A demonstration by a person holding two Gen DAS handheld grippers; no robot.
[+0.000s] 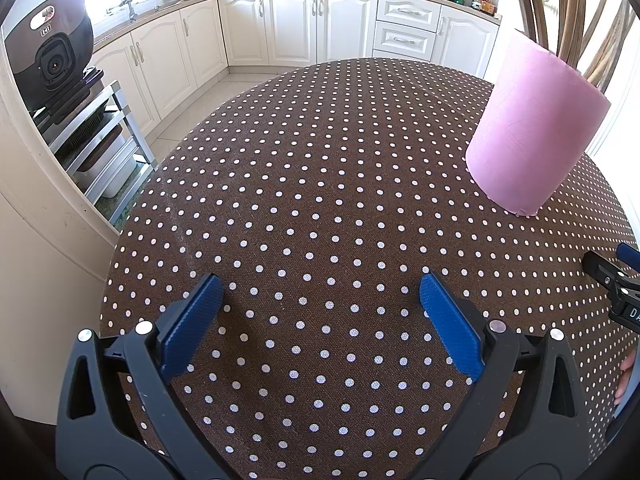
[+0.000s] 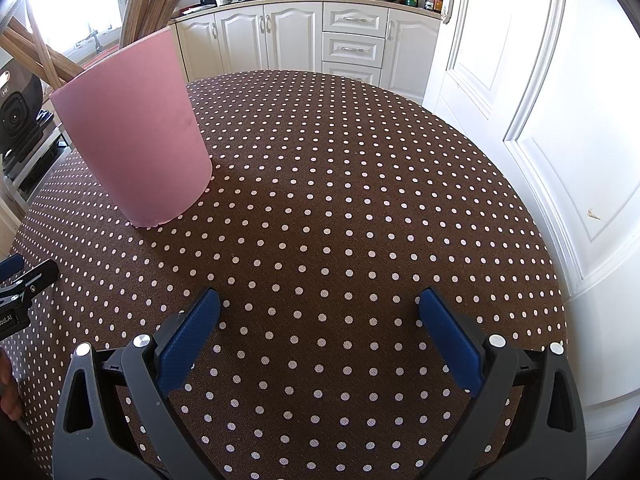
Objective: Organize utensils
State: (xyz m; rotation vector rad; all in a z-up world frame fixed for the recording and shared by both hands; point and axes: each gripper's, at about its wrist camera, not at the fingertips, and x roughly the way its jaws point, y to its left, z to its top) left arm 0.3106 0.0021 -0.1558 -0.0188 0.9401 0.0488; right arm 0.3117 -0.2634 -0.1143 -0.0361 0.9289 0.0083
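Pink holder (image 2: 136,136) upright; wooden utensils (image 2: 148,4) inside, handles up.

- My left wrist camera sits low over the near edge of the dotted table (image 1: 320,184), looking forward between my left gripper (image 1: 322,292) fingers toward the far kitchen cabinets (image 1: 320,24).
- My right wrist camera rides equally low and near, facing the same way past my right gripper (image 2: 320,304), with a white door (image 2: 520,80) on its right.
- Both views share the pink cup (image 1: 536,136) holding wooden utensils (image 1: 568,8), the tabletop and the far counter.
- Each view catches the other gripper at its inner edge.
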